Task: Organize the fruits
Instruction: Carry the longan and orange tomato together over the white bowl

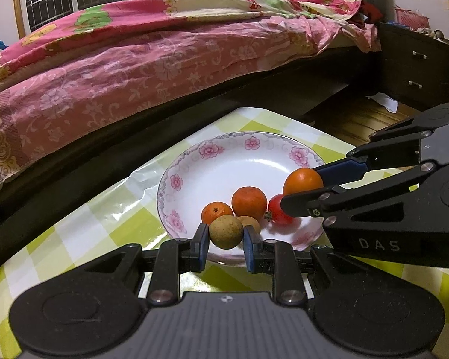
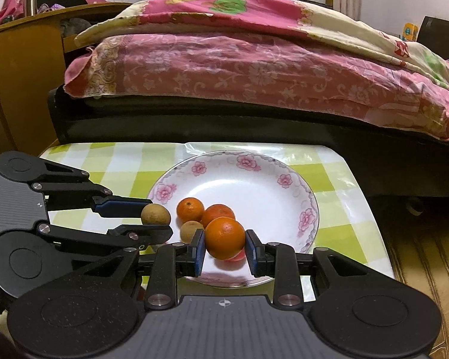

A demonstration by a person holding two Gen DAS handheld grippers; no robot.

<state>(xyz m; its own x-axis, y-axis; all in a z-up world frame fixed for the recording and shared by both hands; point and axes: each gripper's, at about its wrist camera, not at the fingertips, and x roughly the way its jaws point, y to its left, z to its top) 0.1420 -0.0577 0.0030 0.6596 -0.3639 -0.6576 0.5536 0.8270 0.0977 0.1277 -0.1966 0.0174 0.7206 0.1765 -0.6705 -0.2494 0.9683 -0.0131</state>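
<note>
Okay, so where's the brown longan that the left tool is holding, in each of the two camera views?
Left wrist view: the brown longan sits low and centre, between the left tool's fingers, at the plate's near rim.
Right wrist view: the same longan is left of centre, gripped by the tool coming in from the left.
Shared landmark: the white flowered plate, with two loose oranges on it in both views.

A white plate (image 2: 306,197) with a pink flower rim carries the fruit. Toward its near side lie two small oranges (image 2: 190,208) touching each other, a brown longan (image 2: 190,229) and a red fruit (image 1: 280,211). A larger orange (image 2: 225,237) and a second longan (image 1: 226,231) are lifted above the plate's near rim.
</note>
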